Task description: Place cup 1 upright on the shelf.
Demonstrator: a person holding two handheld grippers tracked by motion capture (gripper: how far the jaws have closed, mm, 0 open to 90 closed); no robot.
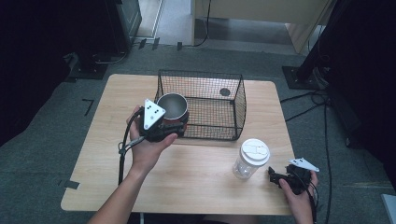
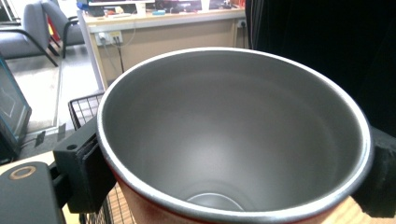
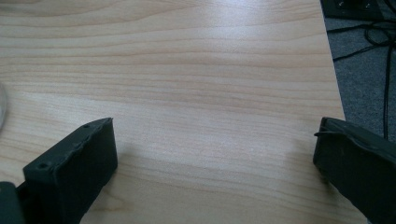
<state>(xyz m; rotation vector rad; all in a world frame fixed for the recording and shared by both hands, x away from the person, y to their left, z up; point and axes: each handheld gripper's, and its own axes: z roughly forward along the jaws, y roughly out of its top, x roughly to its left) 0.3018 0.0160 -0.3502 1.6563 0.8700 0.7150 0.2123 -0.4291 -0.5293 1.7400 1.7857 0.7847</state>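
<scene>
A: Starting nearest us, our right gripper (image 1: 276,177) sits low at the table's (image 1: 196,172) front right corner, jaws spread wide with nothing between them but bare wood; the clear cup (image 1: 250,159) with the white lid stands just to its left, untouched.

B: And the left gripper (image 1: 173,126)?

A: We have it clamped on the metal cup (image 1: 172,106), one jaw pressed on each side of the red outer wall just under the rim. In the left gripper view the cup (image 2: 233,135) sits between the jaws and it looks empty inside.

B: Where is the cup, then?

A: At the front left corner of the wire basket (image 1: 219,100), at about the height of the basket's rim. Whether it stands in the basket or hangs just above the edge, we cannot tell.

B: How will it handle?

A: We judge it stiff and fairly light, not fragile, but the smooth wall could slip. Gripping across the body below the rim, as we do now, seems the soundest hold; we should keep it upright.
</scene>
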